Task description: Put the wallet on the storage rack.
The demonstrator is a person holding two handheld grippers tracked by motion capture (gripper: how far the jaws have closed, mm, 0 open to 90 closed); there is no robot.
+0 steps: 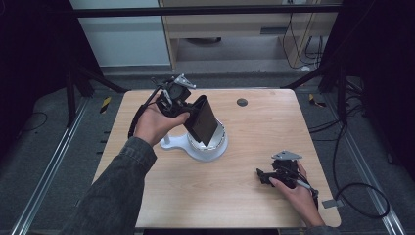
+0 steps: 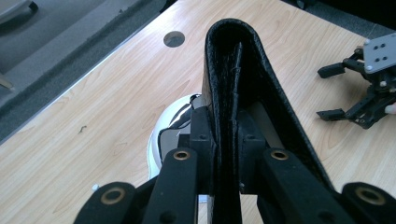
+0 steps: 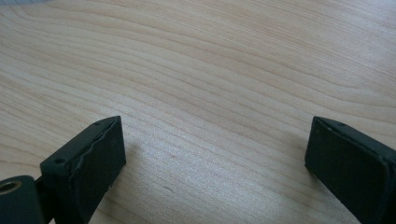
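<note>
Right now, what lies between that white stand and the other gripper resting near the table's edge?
Bare wooden table lies between the white stand and the right gripper, seen from the high view.

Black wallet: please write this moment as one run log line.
left gripper: shut on black wallet | wallet: above white stand | right gripper: open, on table

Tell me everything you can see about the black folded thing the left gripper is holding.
The black wallet looks like pebbled leather or a look-alike, folded shut, its rounded fold pointing away from the left gripper. The jaws are closed on its open edges, pinching one thin flap while the outer flap bows out beside them. It hangs tilted in the air, lower end down over the white round stand on the wooden table. Whether it touches the stand is unclear.
</note>
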